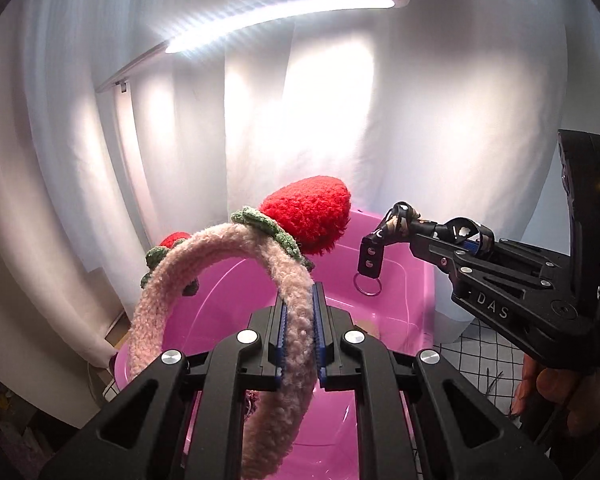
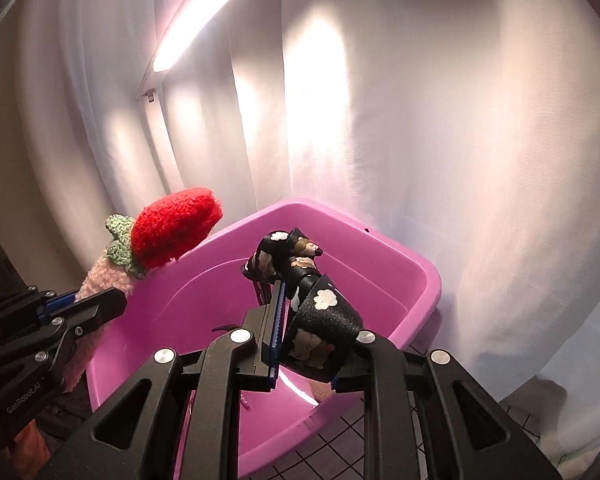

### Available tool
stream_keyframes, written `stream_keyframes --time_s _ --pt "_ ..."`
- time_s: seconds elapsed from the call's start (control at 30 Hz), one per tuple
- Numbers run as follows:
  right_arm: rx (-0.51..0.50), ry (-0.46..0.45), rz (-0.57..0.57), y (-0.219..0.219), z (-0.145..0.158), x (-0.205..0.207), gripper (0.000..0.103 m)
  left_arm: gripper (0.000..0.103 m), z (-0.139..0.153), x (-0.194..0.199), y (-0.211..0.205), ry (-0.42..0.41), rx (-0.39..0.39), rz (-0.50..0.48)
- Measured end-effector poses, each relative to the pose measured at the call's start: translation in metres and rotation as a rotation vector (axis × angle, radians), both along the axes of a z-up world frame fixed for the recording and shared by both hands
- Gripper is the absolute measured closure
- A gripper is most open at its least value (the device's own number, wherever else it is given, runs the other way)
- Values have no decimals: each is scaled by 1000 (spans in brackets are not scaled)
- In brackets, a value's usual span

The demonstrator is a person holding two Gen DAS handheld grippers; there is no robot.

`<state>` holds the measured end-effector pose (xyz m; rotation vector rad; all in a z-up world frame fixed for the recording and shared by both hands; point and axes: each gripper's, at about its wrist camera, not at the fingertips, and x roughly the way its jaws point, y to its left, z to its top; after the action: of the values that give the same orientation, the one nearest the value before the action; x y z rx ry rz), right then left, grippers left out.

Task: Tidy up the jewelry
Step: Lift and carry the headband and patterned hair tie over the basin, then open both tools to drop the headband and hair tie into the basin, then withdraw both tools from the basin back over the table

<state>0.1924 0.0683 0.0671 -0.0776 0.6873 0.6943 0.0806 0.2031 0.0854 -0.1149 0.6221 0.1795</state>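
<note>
Where the left wrist view begins, the left gripper (image 1: pixel 299 336) has its blue-padded jaws clamped tight on a fluffy pink headband (image 1: pixel 228 276), which passes straight between the pads along the gripper's line, runs up and away from the camera, then arcs over to the left and comes back down toward the lower left. On the crown of that arc sit 2 red knitted strawberries with green leaves, the larger strawberry (image 1: pixel 309 213) tipped up and to the right. Beside it, on the right of that view, the right gripper (image 1: pixel 440 236) shows the letters "DAS" on its black body; in the right wrist view the left gripper's arm reads "GenRobot.AI". Closed fully, the right gripper (image 2: pixel 300 336) pinches a black wrist strap (image 2: pixel 316 300) printed with white clouds and small brown animals; the strap loops around its right finger and reaches forward, and its black end tab with a metal key ring (image 1: pixel 367 289) hangs straight down. Both held things hover above a pink plastic tub (image 2: pixel 400 276), whose long side runs away from the cameras. Under the tub lies a white cloth with a black grid (image 2: pixel 340 448). Behind everything hangs a white curtain (image 1: pixel 440 120), lit by a long lamp bar (image 1: pixel 284 16).
</note>
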Motion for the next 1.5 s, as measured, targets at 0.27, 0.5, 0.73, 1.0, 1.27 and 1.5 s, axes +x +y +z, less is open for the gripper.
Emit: stream_keyframes --time_s 0.27,0.5,0.73,1.0,1.27,1.5 --pt "-195 127 39 58 -35 43 86 91 -34 36 20 116 -65 -90" --pt "-291 174 21 67 -52 68 85 89 -55 53 29 187 -137 -100" --pt "-333 178 5 74 -56 78 72 41 -62 62 37 216 -164 -70" --pt "-322 142 -17 66 -46 75 49 20 -55 50 35 178 -124 -38" --pt "-289 149 -27 56 -40 68 48 19 -52 31 39 169 -127 1" --pt "-245 134 -30 50 -31 58 48 19 -49 23 42 160 -125 20"
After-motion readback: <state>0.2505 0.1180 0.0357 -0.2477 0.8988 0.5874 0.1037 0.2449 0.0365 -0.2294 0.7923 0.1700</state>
